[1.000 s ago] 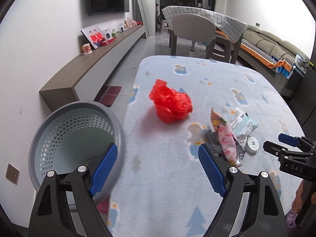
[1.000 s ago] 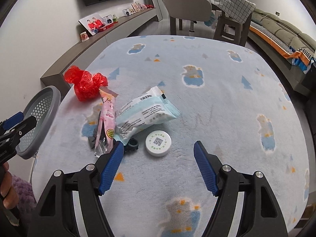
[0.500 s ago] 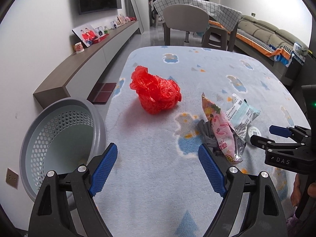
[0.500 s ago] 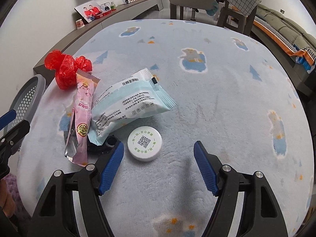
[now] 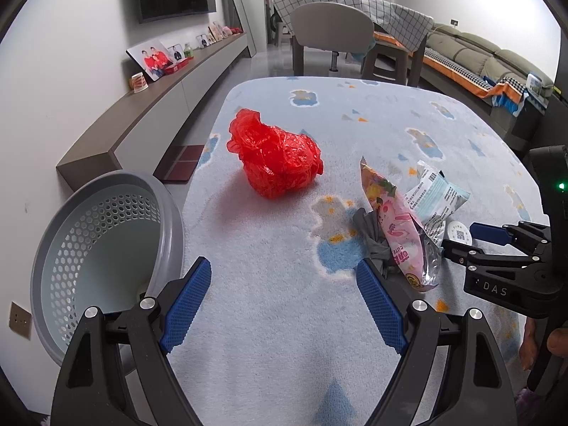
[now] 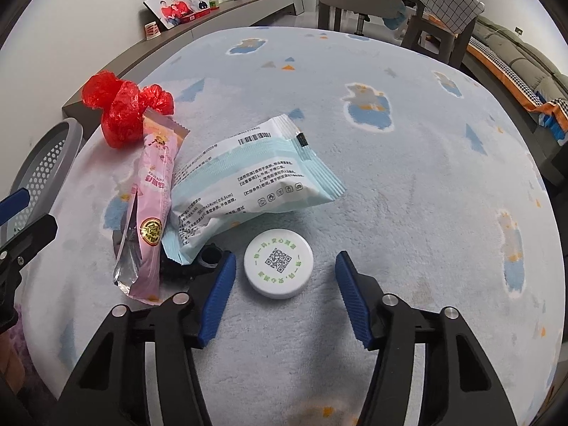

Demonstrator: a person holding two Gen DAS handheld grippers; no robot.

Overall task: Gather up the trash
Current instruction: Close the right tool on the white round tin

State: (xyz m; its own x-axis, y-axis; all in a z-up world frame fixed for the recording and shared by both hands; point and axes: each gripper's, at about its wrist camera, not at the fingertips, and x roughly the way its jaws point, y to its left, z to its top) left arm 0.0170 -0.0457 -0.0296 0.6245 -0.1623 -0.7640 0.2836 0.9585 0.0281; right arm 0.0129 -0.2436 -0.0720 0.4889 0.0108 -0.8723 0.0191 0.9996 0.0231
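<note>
- Our right tool has just been closing its jaws; the white cap sits between them, pads not yet touching it as far as we can see. Not clamped, still apart.
- We judge the cap is the first trash pick; the grip looks about to close.
- Our left tool stays wide apart, nothing between the jaws, hovering over bare desk cover near the bin.
- Trash on the desk: red bag well apart from the rest; pink wrapper lying against the blue-white pack; something dark under the pack, cannot tell what.
- Bin stands off the desk's left edge; looks empty in what shows.
- Versus a second ago: the right tool came down closer, so the cap is now framed between its jaws rather than ahead of them, and the gap is narrower.
- Left view: the red bag looms larger and nearer; the right tool reaches further into that frame on the right.
- No trash has shifted.
</note>
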